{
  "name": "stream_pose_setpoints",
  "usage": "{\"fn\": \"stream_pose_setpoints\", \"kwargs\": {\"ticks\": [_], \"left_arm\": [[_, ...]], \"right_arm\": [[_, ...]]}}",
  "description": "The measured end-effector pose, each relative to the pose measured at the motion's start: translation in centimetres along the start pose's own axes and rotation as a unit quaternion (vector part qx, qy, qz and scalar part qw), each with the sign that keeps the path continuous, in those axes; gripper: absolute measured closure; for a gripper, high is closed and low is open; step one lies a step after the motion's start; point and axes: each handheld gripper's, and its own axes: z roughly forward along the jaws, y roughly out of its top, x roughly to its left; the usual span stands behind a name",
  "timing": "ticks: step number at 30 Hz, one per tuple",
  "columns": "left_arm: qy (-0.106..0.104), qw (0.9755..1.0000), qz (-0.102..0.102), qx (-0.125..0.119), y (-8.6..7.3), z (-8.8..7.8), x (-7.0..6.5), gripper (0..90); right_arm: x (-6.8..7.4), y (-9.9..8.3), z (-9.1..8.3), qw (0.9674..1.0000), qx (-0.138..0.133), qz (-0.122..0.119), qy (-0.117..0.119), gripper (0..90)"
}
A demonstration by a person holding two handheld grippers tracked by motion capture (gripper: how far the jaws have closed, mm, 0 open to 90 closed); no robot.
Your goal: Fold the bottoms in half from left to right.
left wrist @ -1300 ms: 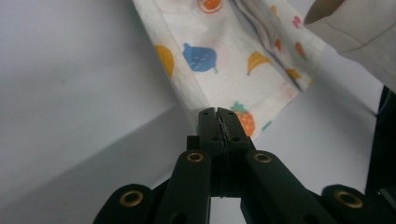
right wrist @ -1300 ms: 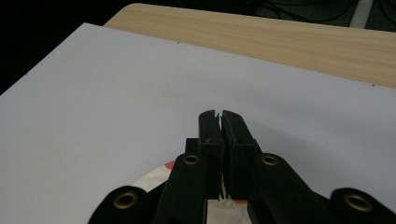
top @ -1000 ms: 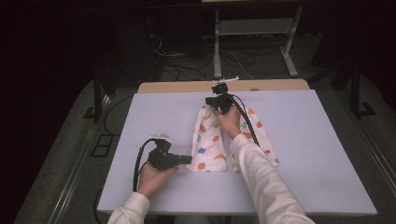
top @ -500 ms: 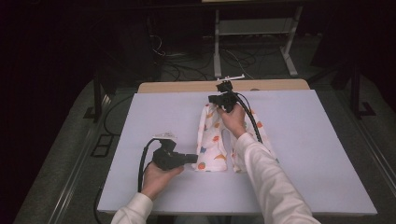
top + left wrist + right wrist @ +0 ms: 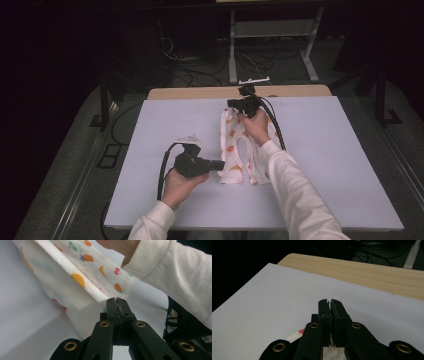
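Your left gripper [image 5: 116, 302] has its jaws pressed together on the near edge of the fruit-print cloth [image 5: 235, 150], pinching the hem where it folds over at the jaw tips. Your right gripper [image 5: 329, 302] is likewise clamped tight, with a thin sliver of the same cloth caught between its jaws at the cloth's far end. In the high view the left gripper [image 5: 218, 165] sits at the cloth's near left corner and the right gripper [image 5: 234, 102] at its far end, so the cloth hangs stretched between them, just above the white table top [image 5: 325, 165]. Your right sleeve [image 5: 295, 195] lies along the cloth's right side. Beyond the cloth's far end a wooden strip [image 5: 200, 93] borders the white top.
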Motion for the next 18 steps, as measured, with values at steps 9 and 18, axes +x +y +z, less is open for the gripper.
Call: {"fn": "stream_pose_setpoints", "kwargs": {"ticks": [9,18], "left_arm": [[-0.012,0.9999,0.006,0.008,1.4,2.2,-1.4,89.2],[-0.019,0.9997,0.007,0.016,2.5,4.8,-2.2,89.2]], "right_arm": [[-1.5,0.3,-1.1,0.9998,-0.003,0.013,0.012,85.7],[-3.3,0.1,-1.9,0.9993,-0.009,0.023,0.029,85.6]]}}
